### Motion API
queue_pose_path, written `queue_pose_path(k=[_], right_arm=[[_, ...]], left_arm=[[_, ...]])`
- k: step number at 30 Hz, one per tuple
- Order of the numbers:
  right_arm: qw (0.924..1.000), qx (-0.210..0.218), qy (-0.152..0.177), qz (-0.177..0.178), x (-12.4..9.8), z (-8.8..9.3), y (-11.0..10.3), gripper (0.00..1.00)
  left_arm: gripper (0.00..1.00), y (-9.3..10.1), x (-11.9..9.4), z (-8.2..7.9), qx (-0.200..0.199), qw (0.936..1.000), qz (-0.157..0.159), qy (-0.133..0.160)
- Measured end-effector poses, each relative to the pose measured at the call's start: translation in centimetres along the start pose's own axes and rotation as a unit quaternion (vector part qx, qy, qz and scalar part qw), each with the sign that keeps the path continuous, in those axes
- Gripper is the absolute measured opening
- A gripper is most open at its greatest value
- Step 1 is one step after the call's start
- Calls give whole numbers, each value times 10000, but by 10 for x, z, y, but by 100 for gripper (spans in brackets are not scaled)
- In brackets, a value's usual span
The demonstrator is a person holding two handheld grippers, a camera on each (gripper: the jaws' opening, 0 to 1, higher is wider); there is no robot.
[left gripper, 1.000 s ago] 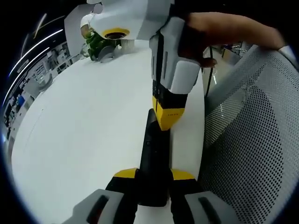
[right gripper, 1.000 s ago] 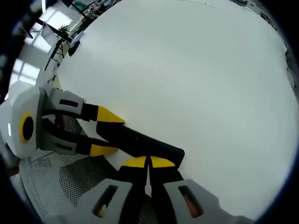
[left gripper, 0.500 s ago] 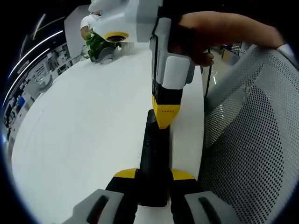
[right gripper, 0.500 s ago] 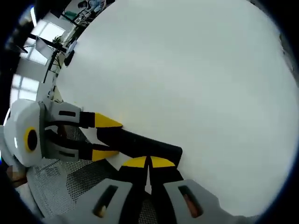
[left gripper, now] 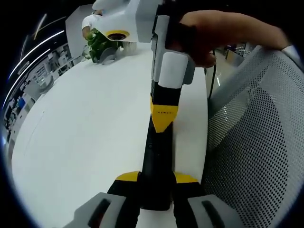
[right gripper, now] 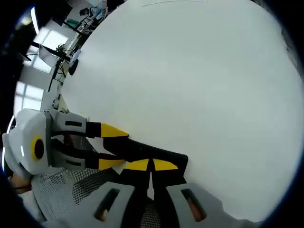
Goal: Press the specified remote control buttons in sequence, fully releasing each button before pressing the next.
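A black remote control lies along the white table, and my left gripper is shut on its near end. My right gripper comes down from above with a hand on it. It is shut, and its joined yellow tips rest on the remote's upper face. In the right gripper view the same remote lies just above my right gripper, whose tips touch it. The left gripper clamps the remote's left end there. The buttons are too dark to make out.
A grey mesh chair back stands close along the table's right edge, also seen as mesh under the grippers. A potted plant sits at the table's far end. A person's hand holds the right gripper.
The right gripper's tips have shifted slightly sideways across the remote, toward its middle line. The left gripper and the remote have stayed put.
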State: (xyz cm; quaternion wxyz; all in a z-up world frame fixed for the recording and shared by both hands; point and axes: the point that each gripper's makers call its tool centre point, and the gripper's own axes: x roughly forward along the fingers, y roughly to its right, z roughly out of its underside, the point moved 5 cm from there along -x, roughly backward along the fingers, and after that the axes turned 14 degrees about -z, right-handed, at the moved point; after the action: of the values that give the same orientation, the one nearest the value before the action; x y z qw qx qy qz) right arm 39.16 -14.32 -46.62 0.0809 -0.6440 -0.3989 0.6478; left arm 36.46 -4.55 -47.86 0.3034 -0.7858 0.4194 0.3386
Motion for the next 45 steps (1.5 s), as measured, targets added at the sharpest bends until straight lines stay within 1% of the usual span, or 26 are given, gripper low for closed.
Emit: queue_pose_path(k=[2, 4, 14, 15, 20, 21, 22, 23, 26, 30, 32, 33, 34, 38, 41, 44, 45], right_arm=[[9998, -62, -90, 142, 1, 2, 2, 0], [9998, -154, -26, 135, 1, 0, -1, 0], [9986, -431, -88, 302, 3, 0, -3, 0], [9978, -554, -113, 353, 3, 0, -3, 0], [9947, -827, -212, 566, 6, -1, -5, 0], [9928, -938, -284, 683, 6, -2, -5, 0], [9907, -1085, -350, 746, 6, -2, -6, 0], [9897, -1146, -366, 773, 6, -2, -7, 0], [9914, -1045, -352, 710, 5, -2, -5, 0], [9954, -830, -147, 448, 3, 0, -2, 0], [9980, -553, -3, 314, 2, 1, -2, 0], [9988, -417, 5, 241, 2, 2, -3, 0], [9985, -473, -21, 268, 1, 0, 0, 0], [9988, -352, -46, 333, 2, -1, -2, 0], [9992, -262, -34, 312, 0, -1, -2, 0], [9997, -83, 108, 192, -3, -4, -1, 0], [9997, -7, 201, 132, -5, -6, 0, 0]], left_arm=[[25, 0, 1, 0, -2, 10000, 0, -5], [25, -1, 1, 0, -4, 10000, 1, -7], [25, -1, 2, 0, 1, 10000, 2, -29], [25, -1, 2, 0, 0, 10000, 3, -31], [25, -1, 2, 0, -7, 10000, 5, -35], [25, -1, 2, 0, -2, 10000, 7, -38], [25, -1, 2, 0, 0, 10000, 8, -40], [25, -1, 2, 0, -1, 10000, 9, -43], [25, -1, 3, 0, 5, 10000, 14, -49], [25, -1, 2, 0, 1, 10000, 8, -38], [25, 0, 1, 0, 7, 10000, 6, -27], [25, 0, 1, -1, 25, 10000, 6, -28], [25, 0, 1, -1, 33, 10000, 7, -41], [24, 0, 1, -2, 70, 10000, 11, -67], [24, 0, 1, -2, 92, 9999, 24, -70], [24, 1, 0, -2, 88, 9999, 24, -50], [24, 1, 0, -2, 85, 10000, 22, -46]])
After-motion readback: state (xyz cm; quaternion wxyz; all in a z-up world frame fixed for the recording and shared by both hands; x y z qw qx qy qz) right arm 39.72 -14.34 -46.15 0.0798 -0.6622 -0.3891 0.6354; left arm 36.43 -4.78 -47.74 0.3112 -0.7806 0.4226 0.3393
